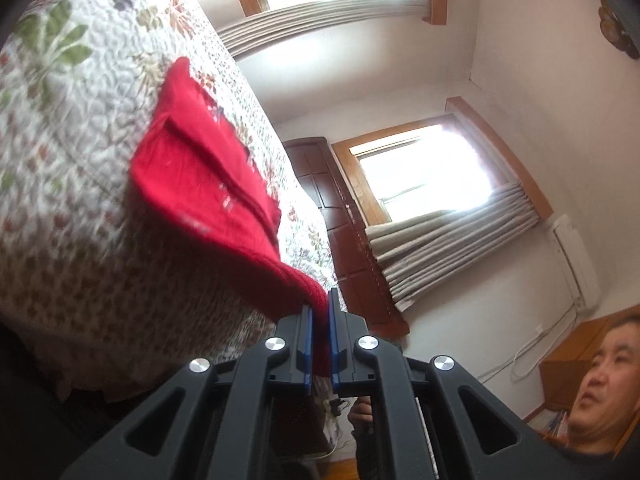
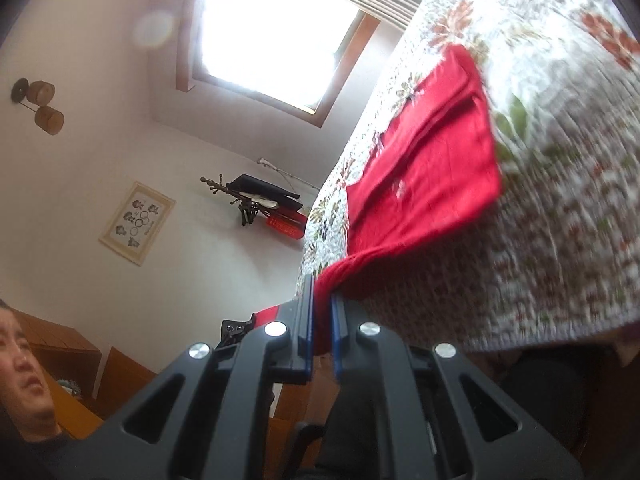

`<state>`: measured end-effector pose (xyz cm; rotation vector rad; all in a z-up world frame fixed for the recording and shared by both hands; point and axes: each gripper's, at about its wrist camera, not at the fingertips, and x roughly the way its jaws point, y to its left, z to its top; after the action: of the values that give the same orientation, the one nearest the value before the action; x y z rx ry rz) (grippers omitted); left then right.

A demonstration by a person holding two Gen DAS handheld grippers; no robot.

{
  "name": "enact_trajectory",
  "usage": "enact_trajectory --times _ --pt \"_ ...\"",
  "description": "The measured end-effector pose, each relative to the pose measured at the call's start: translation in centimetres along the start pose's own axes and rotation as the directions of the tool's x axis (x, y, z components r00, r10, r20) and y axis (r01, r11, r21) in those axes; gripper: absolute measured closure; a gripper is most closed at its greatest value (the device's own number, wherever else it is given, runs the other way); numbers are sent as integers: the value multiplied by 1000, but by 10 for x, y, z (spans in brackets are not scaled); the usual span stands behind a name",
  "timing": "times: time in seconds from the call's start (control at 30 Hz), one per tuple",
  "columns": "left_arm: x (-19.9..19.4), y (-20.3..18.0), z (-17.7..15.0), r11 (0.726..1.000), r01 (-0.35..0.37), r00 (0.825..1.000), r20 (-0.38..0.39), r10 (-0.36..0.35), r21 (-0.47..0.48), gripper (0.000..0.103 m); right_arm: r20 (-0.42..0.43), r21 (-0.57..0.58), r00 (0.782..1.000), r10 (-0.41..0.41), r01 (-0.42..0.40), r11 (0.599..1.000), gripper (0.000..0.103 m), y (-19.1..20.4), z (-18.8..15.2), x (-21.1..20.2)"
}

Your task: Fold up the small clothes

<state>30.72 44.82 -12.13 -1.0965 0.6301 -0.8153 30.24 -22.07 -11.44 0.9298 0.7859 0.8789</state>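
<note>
Left gripper [image 1: 320, 312]: blue-lined jaws drawn narrow, clamped on a ribbed edge of the red garment [image 1: 208, 168], cloth running down between the two fingers. Right gripper [image 2: 322, 300]: same state, jaws narrow, pinching a ribbed edge of the same red garment [image 2: 424, 176]; red knit fills the slot between its fingers. One garment, two grippers, each on its own stretch of the edge. From the clamps the knit stretches up and away onto the quilted floral bedspread [image 1: 80, 140], where the bulk of it lies flat with a folded layer or band running lengthwise across it; some pale marking shows on the fabric, too blurred to read. The held edge hangs just off the side of the bed, so the cloth bridges from bed top to fingers. Both views are tilted and motion-smeared. Nothing stands between grippers and garment. Around, left wrist view: two windows, each with gathered pale curtains [image 1: 452, 248], a dark wooden wardrobe [image 1: 340, 216] past the bed, a white wall unit [image 1: 576, 256] with a cable trailing down, and a person [image 1: 604, 384] low at right. Right wrist view: one bright window [image 2: 276, 28], a framed picture [image 2: 138, 222], a two-shade wall lamp [image 2: 40, 104], a coat stand [image 2: 256, 200] with dark items, and the person [image 2: 24, 376] low at left.
</note>
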Motion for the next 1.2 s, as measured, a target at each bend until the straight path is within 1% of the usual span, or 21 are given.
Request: enact_trajectory --times 0.13,0.2,0.27,0.33,0.4,0.5,0.53,0.6,0.63,0.67,0.7,0.73,0.8,0.87,0.97,1.03,1.07,1.2 --pt "33 10 50 997 -66 998 -3 66 -27 97 3 -5 998 -62 62 998 98 1 54 28" --pt "48 25 71 993 -95 995 -9 94 -66 97 -5 21 996 -93 93 995 97 -10 77 44" --pt "64 51 90 983 -128 992 -31 125 -135 97 -22 61 990 -138 139 988 97 -29 98 62" --pt "81 79 105 965 -168 985 -58 160 -199 97 -44 102 982 -183 186 977 97 -50 113 77" --pt "96 103 115 947 -211 977 -85 196 -241 97 -72 131 972 -223 230 964 97 -70 123 92" --pt "112 126 124 931 -249 967 -114 226 -266 96 -102 157 956 -275 289 944 96 -98 132 109" --pt "116 130 127 927 -257 965 -122 232 -273 93 -105 161 950 -293 307 938 96 -104 135 111" --pt "119 134 134 926 -262 964 -128 235 -272 88 -112 165 948 -299 315 935 90 -113 140 114" --pt "119 132 137 928 -265 963 -129 238 -262 80 -118 169 948 -296 312 935 86 -114 143 114" --pt "117 129 140 933 -266 962 -125 242 -243 74 -120 162 948 -296 313 936 75 -113 145 113" --pt "116 125 142 936 -269 961 -123 247 -225 65 -116 151 948 -298 313 938 69 -112 147 111" --pt "115 119 145 942 -270 961 -120 251 -198 58 -114 137 948 -296 310 941 69 -110 150 109" --pt "115 108 151 952 -273 959 -120 258 -137 54 -120 107 950 -289 302 947 69 -105 155 107" --pt "118 100 155 954 -292 951 -131 281 -70 52 -124 61 945 -304 313 948 69 -98 162 105" --pt "125 93 158 944 -328 931 -156 329 33 52 -133 -18 924 -358 359 933 69 -93 168 106" --pt "130 90 159 930 -354 915 -168 367 101 52 -135 -85 900 -415 407 910 69 -91 170 112" --pt "133 89 158 916 -376 902 -171 397 143 52 -137 -114 890 -435 422 899 69 -89 171 118" --pt "148 85 154 842 -449 839 -184 513 300 52 -159 -214 859 -487 451 866 69 -91 167 135"
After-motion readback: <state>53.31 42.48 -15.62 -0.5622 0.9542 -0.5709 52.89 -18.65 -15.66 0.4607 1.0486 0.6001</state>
